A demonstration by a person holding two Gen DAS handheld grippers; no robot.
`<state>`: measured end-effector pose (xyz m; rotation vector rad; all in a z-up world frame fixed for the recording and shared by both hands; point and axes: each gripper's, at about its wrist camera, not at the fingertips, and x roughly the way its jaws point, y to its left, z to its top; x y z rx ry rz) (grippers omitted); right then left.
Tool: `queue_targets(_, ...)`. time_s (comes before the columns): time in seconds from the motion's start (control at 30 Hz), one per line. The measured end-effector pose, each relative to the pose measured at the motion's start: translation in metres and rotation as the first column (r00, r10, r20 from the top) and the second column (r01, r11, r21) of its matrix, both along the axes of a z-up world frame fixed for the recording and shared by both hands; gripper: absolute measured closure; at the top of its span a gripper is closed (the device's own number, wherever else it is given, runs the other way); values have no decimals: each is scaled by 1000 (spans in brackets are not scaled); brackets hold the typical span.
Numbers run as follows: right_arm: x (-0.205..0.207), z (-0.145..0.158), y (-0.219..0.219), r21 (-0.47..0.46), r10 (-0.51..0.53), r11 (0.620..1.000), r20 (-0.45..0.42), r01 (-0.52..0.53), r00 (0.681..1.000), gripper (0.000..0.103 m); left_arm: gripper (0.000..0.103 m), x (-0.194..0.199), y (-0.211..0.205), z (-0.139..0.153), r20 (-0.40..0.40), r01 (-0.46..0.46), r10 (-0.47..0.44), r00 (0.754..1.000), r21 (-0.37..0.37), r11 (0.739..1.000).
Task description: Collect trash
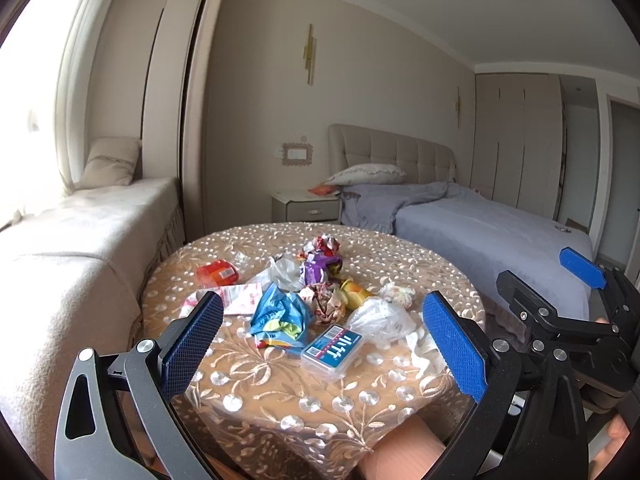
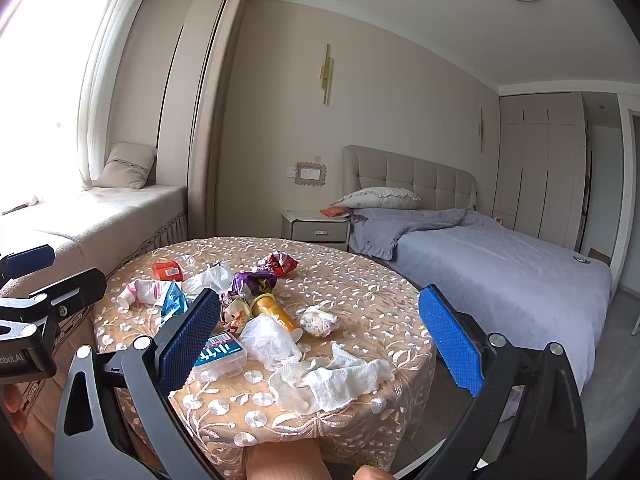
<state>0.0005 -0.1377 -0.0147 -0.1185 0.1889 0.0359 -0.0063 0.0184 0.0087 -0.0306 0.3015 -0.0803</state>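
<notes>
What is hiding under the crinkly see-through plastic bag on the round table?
The clear crumpled plastic bag lies over the lower end of the yellow-orange paper cup, which is tipped on its side. The bag's edge touches the small blue-and-white plastic box. Anything else beneath it is covered.

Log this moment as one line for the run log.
left gripper: open, empty | right gripper: open, empty | trash pile: untouched on round table
</notes>
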Motion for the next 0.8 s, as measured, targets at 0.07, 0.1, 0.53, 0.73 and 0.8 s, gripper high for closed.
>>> queue_targets(0.07, -1, 0, 0, -1, 0, 1000, 3, 0, 1000, 4, 5, 0, -1, 0, 2, -1, 1, 1000, 4, 1000)
queue_targets(0.1, -1, 0, 0, 0, 2, 1000, 3, -2, 1000, 4, 5, 0, 0, 0, 2, 2, -2, 1000, 1, 1000)
queue_targets(0.53, 2, -4, 1, 5, 15, 1000, -14, -15, 1000, 4, 5, 0, 0, -4, 1, -1, 1, 1000, 6, 1000)
queue_targets(0.73, 1, -4, 2, 1, 15, 1000, -13, -15, 1000, 4, 5, -1, 0, -5, -1, -3, 3, 1000, 10, 1000)
queue_targets(0.8, 1, -4, 2, 0, 14, 1000, -12, -14, 1000, 4, 5, -1, -1, -5, -2, -5, 5, 1000, 14, 1000)
